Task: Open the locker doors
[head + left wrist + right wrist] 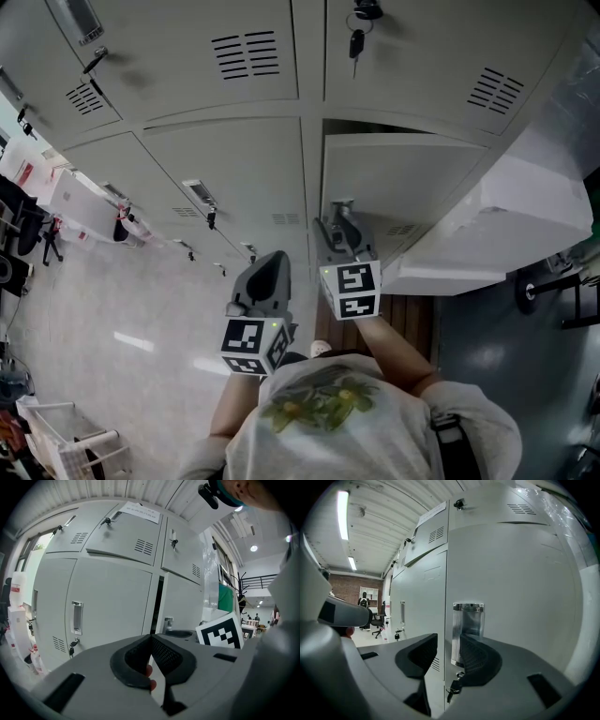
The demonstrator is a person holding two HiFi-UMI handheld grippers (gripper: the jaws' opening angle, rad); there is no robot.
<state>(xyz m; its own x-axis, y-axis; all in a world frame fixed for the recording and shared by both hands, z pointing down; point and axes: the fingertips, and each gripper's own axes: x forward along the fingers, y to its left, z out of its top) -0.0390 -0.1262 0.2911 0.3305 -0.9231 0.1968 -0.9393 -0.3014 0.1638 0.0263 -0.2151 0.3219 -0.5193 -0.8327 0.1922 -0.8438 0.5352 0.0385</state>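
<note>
Grey lockers fill the views. In the head view, one lower door [403, 178] stands ajar, with a dark gap along its top edge. My right gripper [339, 210] is at that door's edge. In the right gripper view it [449, 637] is open and straddles the edge of the door [511, 597]. One pad [476, 656] sits at the chrome recessed handle [468, 616], and the other pad is left of the edge, apart from it. Keys [453, 686] hang below the handle. My left gripper [274, 261] hangs back from the lockers. It [151, 638] is shut on nothing, facing a closed door [108, 606].
The upper lockers are closed, and one has keys [357, 39] in its lock. A white plastic-wrapped bulk [525, 216] stands right of the ajar door. Office chairs [28, 230] and a white wire rack [70, 441] stand at the left on the tiled floor.
</note>
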